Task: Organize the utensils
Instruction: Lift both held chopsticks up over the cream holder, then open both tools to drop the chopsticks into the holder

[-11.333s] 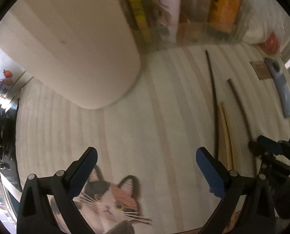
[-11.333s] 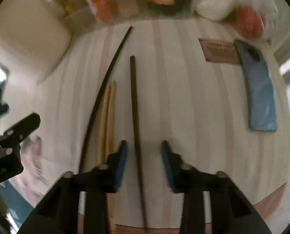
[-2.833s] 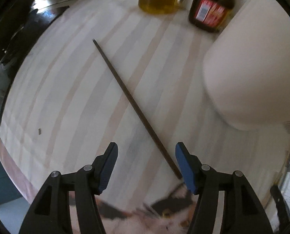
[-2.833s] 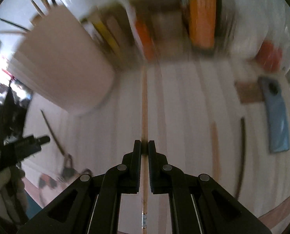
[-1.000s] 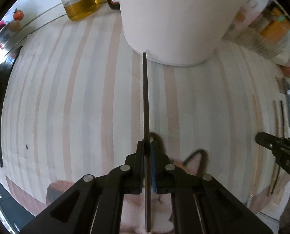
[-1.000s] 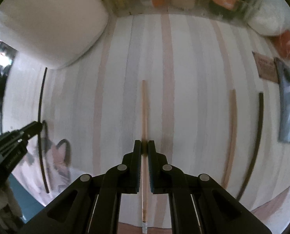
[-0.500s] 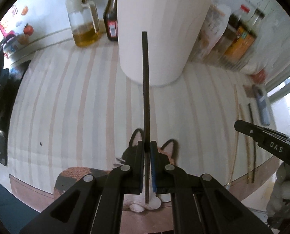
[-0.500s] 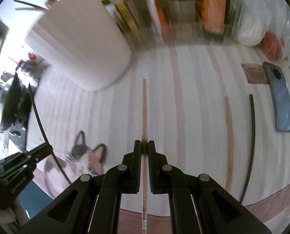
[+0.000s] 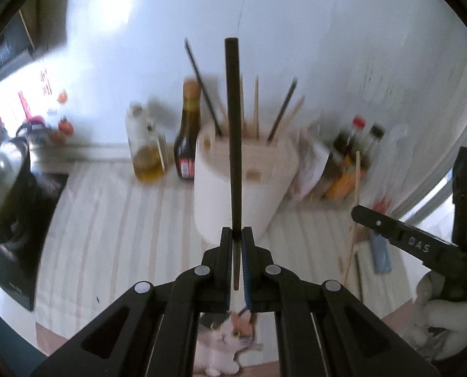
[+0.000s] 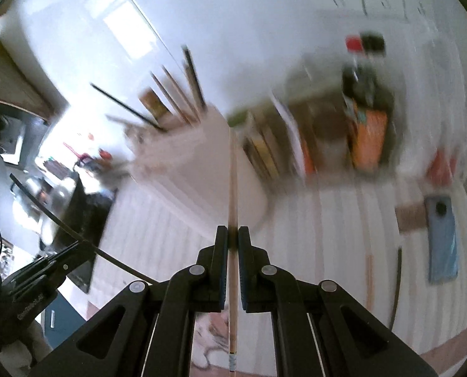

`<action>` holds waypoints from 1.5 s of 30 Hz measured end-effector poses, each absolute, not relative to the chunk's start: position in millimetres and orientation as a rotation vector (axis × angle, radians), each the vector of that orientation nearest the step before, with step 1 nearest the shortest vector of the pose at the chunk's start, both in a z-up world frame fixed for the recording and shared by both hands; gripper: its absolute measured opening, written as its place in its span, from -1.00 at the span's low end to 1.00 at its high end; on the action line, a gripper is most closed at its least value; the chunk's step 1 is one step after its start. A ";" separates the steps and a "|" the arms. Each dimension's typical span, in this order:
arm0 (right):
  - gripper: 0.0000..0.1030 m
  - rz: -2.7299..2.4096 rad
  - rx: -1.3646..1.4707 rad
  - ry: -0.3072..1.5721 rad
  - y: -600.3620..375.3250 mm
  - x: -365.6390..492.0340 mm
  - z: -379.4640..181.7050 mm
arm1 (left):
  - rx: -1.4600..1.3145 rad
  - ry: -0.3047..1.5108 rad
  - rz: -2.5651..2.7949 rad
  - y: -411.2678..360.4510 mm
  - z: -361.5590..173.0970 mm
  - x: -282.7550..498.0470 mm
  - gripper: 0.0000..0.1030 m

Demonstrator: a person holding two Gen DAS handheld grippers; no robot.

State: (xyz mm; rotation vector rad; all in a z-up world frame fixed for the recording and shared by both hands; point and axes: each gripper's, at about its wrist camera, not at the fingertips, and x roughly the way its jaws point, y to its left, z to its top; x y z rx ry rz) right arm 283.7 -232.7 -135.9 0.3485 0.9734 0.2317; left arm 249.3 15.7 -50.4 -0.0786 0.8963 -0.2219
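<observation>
Your left gripper is clamped on a dark chopstick, your right gripper on a pale chopstick, both aloft before the white holder. They're light, stiff, probably slick; mid-shaft holds may pivot, though blur hides slippage.

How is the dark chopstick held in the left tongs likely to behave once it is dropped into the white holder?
The dark chopstick looks stiff: pinched low by the left tongs, it stands straight without sagging. It is probably light. In the white holder it will likely lean against the rim, as the sticks already there do.
</observation>
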 end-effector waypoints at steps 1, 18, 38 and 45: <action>-0.88 0.236 0.351 0.955 -232.8 287.5 -126.2 | -0.086 0.869 -0.224 17.2 -38.6 251.9 -0.94; -0.88 0.234 0.291 0.544 -196.9 412.3 9.4 | -0.130 0.661 -0.215 9.7 54.1 363.5 -0.94; -0.88 0.211 0.279 0.422 -179.6 447.8 -58.9 | -0.165 0.913 -0.277 -11.2 -36.0 431.2 -0.93; -0.85 0.271 0.313 0.514 -186.8 444.3 -59.6 | -0.188 0.943 -0.266 -5.2 -23.5 425.0 -0.79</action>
